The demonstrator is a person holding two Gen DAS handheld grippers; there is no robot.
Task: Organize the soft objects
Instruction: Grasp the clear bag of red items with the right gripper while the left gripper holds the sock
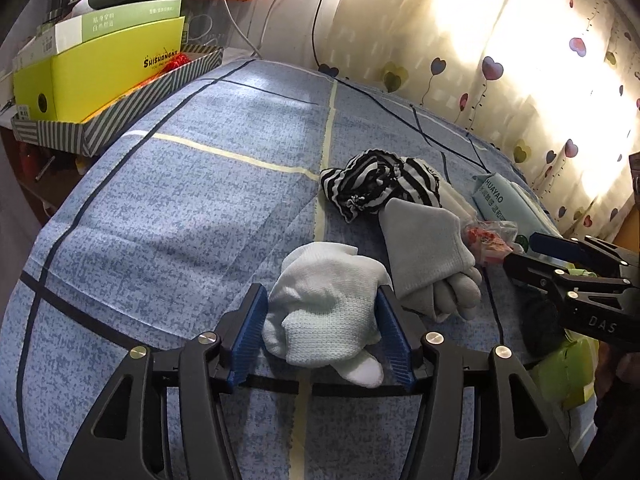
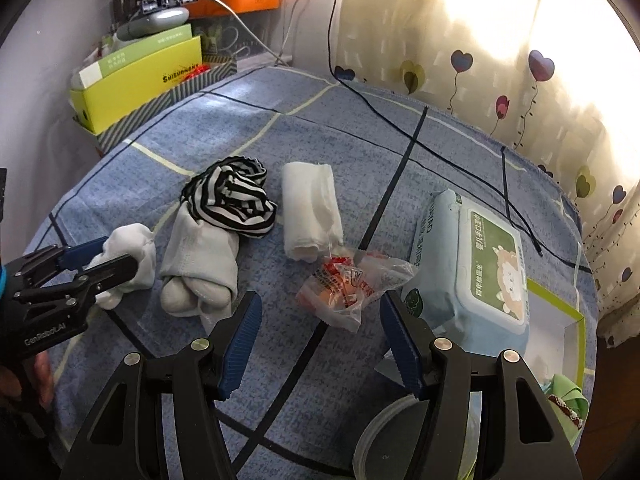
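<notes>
My left gripper (image 1: 320, 320) is around a white sock bundle (image 1: 324, 308) on the blue bedspread, its blue pads touching the bundle's sides; it also shows in the right wrist view (image 2: 102, 258). A grey sock bundle (image 1: 430, 256) lies just right of it (image 2: 200, 264). A black-and-white striped cloth (image 1: 376, 184) lies behind (image 2: 234, 200). A white rolled cloth (image 2: 310, 210) lies beside the striped one. My right gripper (image 2: 320, 320) is open and empty, just short of a crumpled snack wrapper (image 2: 346, 284).
A light blue wet-wipe pack (image 2: 476, 268) lies at right, next to a yellow-rimmed open box (image 2: 560, 320). A striped tray with yellow boxes (image 1: 100, 80) stands at the bed's far left. A black cable (image 2: 420, 140) crosses the bedspread. Heart-patterned curtains hang behind.
</notes>
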